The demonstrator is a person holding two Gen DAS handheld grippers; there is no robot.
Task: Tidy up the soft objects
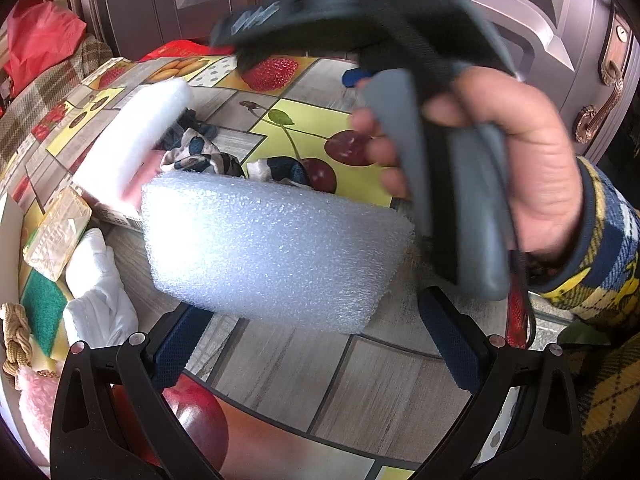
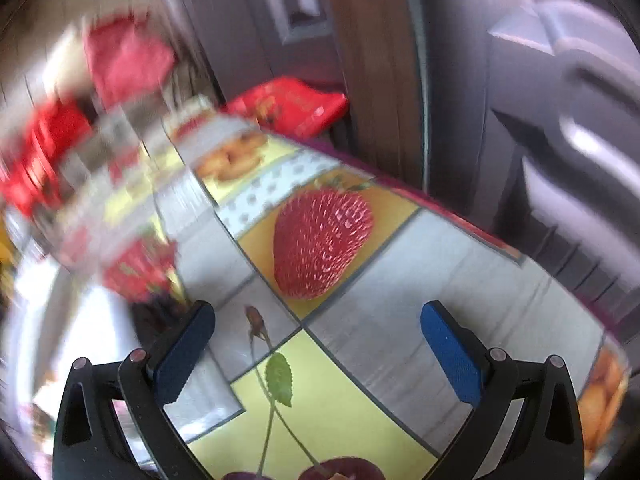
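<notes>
A white foam pad (image 1: pixel 272 252) lies on the fruit-print tablecloth (image 1: pixel 304 376) just ahead of my left gripper (image 1: pixel 316 348), whose blue-padded jaws stand wide open with nothing between them. Behind it lie a second white foam block (image 1: pixel 140 136) and a patterned blue-and-white cloth (image 1: pixel 208 156). A white glove (image 1: pixel 100 292) lies at the left. The right gripper's body, held in a hand (image 1: pixel 520 168), crosses the upper right of this view, blurred. In the right wrist view my right gripper (image 2: pixel 316 344) is open and empty above the tablecloth (image 2: pixel 400 280).
At the left table edge sit a wrapped packet (image 1: pixel 56 236), a green scrub pad (image 1: pixel 44 312), a tan rope (image 1: pixel 16 336) and pink fluffy cloth (image 1: pixel 36 404). A red bag (image 1: pixel 40 36) lies on a plaid sofa. A door (image 1: pixel 560 40) stands behind.
</notes>
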